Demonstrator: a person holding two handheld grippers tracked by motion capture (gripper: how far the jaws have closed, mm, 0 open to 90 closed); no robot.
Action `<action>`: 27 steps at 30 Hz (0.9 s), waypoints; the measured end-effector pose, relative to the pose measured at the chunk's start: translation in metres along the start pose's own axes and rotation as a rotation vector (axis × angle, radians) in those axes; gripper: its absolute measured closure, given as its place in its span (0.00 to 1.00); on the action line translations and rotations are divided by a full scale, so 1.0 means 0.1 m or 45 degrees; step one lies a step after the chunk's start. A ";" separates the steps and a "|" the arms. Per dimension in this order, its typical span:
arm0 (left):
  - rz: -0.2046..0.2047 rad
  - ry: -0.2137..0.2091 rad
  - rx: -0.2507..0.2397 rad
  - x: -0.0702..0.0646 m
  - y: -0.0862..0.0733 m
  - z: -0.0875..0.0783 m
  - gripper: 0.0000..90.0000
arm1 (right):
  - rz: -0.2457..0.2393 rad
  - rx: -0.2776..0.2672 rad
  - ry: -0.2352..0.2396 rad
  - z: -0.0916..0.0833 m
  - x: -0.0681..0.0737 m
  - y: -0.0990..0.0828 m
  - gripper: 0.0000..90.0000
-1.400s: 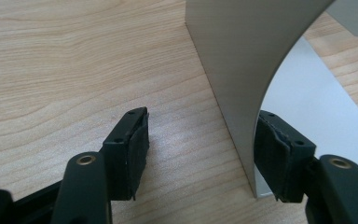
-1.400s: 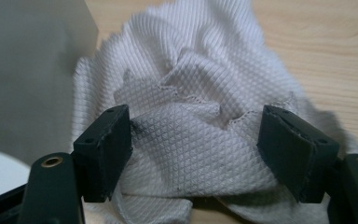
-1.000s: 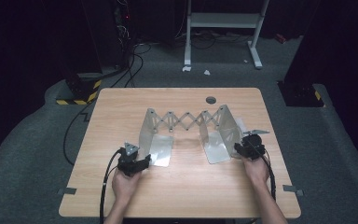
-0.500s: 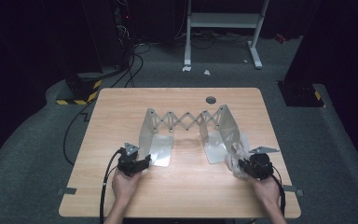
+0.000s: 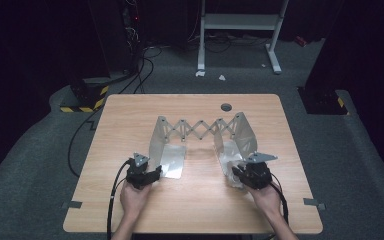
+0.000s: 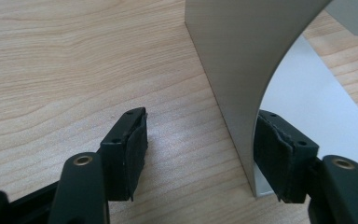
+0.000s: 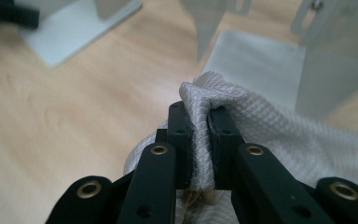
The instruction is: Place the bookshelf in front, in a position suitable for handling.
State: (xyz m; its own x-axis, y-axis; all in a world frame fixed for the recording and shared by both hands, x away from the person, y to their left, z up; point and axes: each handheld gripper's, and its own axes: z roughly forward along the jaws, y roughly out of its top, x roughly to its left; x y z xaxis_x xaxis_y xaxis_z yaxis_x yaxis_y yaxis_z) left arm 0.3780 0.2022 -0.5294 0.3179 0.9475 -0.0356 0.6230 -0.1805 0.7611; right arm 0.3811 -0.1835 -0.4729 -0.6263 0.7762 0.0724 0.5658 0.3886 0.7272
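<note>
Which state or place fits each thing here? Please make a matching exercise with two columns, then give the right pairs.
Things:
1. right tongs
2. left tongs
3. white cloth
4. round hole

States or places:
A. apart, one pad on each side of a metal plate's edge
B. in the wooden table top, beyond the metal rack
C. closed on a fold of fabric
D. pinched at one fold, the rest lying by the rack's right plate

Pairs: 1-C, 2-A, 3-D, 4-B
</note>
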 end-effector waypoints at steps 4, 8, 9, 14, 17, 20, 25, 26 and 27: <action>0.000 0.000 0.000 0.00 0.00 0.00 0.41 | 0.015 0.010 -0.060 0.29 -0.05 0.25 0.91; 0.003 0.001 0.001 0.00 0.00 0.00 0.41 | 0.039 0.017 -0.116 0.46 -0.10 0.35 0.91; 0.004 0.002 0.002 0.00 0.00 0.00 0.41 | 0.057 0.017 -0.125 0.51 -0.12 0.36 0.91; 0.005 0.004 0.001 0.00 0.00 0.00 0.41 | 0.075 0.067 -0.149 0.73 -0.16 0.34 0.87; 0.012 0.004 0.006 0.00 0.00 0.00 0.41 | 0.074 0.109 -0.149 0.79 -0.17 0.31 0.74; 0.013 0.005 0.006 0.00 0.00 0.00 0.42 | 0.050 0.127 -0.165 0.72 -0.11 0.26 0.64; 0.013 0.012 0.005 -0.01 0.00 0.00 0.43 | -0.004 0.166 -0.227 0.58 -0.03 0.16 0.61; 0.010 0.009 -0.002 -0.01 0.00 0.00 0.45 | -0.001 0.177 -0.226 0.58 -0.03 0.15 0.66; 0.012 0.003 -0.004 -0.01 0.00 0.00 0.47 | 0.015 0.186 -0.207 0.60 -0.05 0.14 0.73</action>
State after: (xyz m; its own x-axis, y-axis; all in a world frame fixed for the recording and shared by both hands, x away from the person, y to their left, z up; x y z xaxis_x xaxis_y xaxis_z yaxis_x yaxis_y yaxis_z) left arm 0.3772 0.2013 -0.5292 0.3216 0.9465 -0.0269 0.6181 -0.1883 0.7632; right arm 0.4241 -0.1518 -0.5035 -0.5311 0.8464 -0.0398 0.6516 0.4379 0.6194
